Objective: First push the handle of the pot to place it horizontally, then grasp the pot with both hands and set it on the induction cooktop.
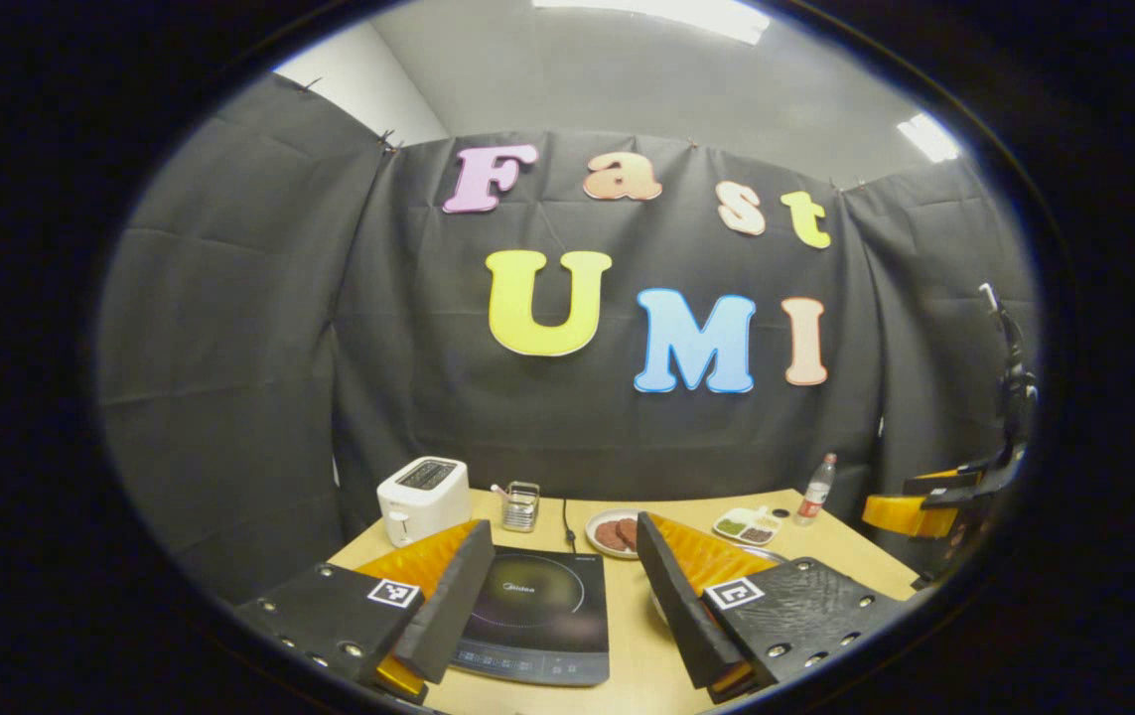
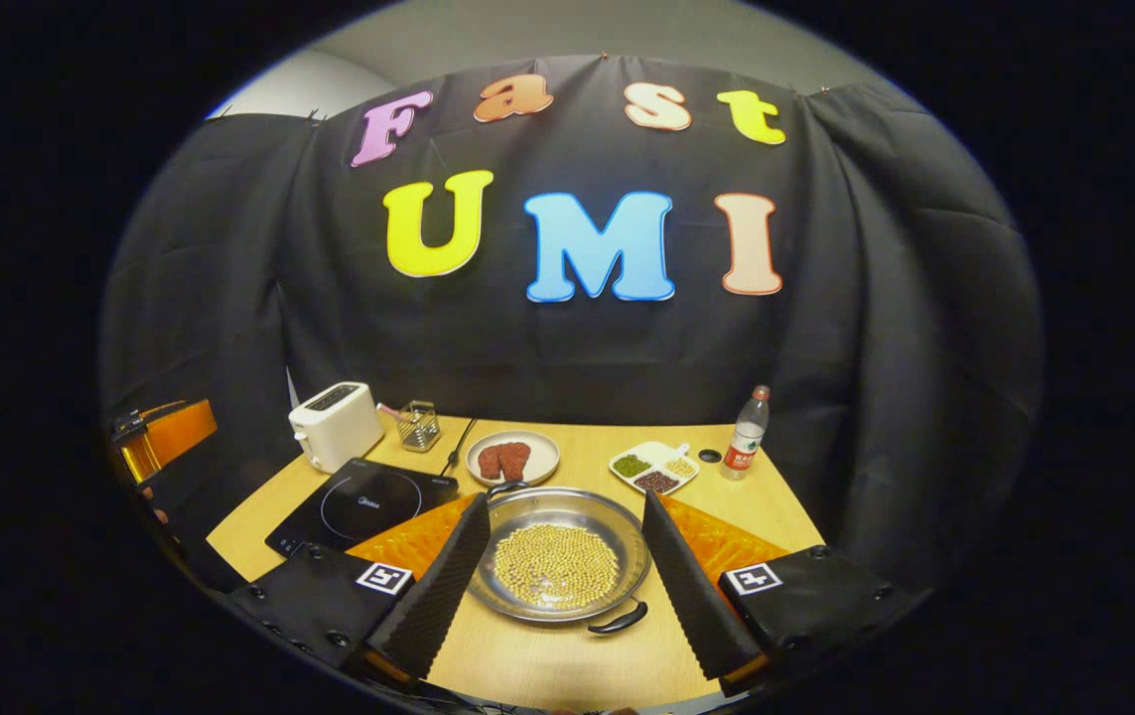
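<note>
In the right gripper view my right claw [image 2: 559, 586] stands wide at the bottom of the frame, holding nothing. The pot [image 2: 559, 566], a shallow metal pan with pale beans in it, lies on the table [image 2: 776, 516] between the two fingers without touching either. One dark handle [image 2: 619, 621] sits at the pot's lower right rim, the other at its upper left rim, so the pair runs on a slant across the frame. The induction cooktop [image 2: 358, 501] lies flat to the left of the pot, near it but apart. Behind it, toward the left, stands a white toaster [image 2: 334, 425]. A plate of reddish pieces [image 2: 512, 459] sits above the pot, a divided dish [image 2: 656, 467] to the right of that, and a bottle [image 2: 746, 435] farther right.

In the left gripper view my left claw [image 1: 557, 606] is also spread wide and holds nothing. It hangs over the induction cooktop [image 1: 537, 616], which shows between the fingers at the lower centre. The other claw shows at the right edge of that frame.
</note>
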Demonstrator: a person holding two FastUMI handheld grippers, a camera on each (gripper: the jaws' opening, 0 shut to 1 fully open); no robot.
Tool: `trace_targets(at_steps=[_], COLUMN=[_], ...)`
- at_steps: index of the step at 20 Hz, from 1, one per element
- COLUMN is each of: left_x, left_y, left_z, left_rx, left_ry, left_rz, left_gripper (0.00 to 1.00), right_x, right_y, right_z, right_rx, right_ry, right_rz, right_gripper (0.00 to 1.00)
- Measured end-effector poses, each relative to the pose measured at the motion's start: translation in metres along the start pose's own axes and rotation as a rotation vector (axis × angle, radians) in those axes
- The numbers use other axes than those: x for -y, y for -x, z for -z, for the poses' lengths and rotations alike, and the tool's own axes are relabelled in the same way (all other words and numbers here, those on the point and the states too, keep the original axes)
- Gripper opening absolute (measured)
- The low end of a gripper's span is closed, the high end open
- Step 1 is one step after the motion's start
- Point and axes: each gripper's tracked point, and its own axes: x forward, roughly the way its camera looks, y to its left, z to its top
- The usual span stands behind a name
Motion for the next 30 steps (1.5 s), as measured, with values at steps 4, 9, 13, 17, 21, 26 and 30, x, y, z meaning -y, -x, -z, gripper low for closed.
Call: trace_targets(at_steps=[4,9,13,17,21,26,30], left_x=[-0.001,0.004,0.011,0.018,0.023,0.018,0.009], left_y=[-0.008,-0.011,-0.010,-0.008,-0.002,0.010,0.015], left_z=[0.004,0.014,0.025,0.031,0.039,0.049,0.058], left_rx=[-0.014,-0.043,-0.074,-0.091,-0.109,-0.138,-0.157], left_ry=[-0.011,-0.018,-0.027,-0.043,-0.049,-0.049,-0.043], left_rz=[-0.040,-0.075,-0.074,-0.073,-0.070,-0.096,-0.134], left_gripper=[0.85,0.86,0.88,0.89,0.88,0.89,0.89], right_x=[-0.011,-0.019,-0.027,-0.034,-0.032,-0.023,-0.009], right_y=[-0.023,-0.035,-0.036,-0.034,-0.040,-0.051,-0.062], right_z=[0.039,0.081,0.122,0.155,0.188,0.211,0.225], right_rx=[-0.159,-0.296,-0.428,-0.508,-0.583,-0.648,-0.684], right_ry=[0.016,0.040,0.010,-0.009,0.002,-0.002,0.000], right_rz=[-0.081,-0.160,-0.228,-0.295,-0.292,-0.269,-0.228], right_gripper=[0.93,0.39,0.16,0.02,0.02,0.02,0.02])
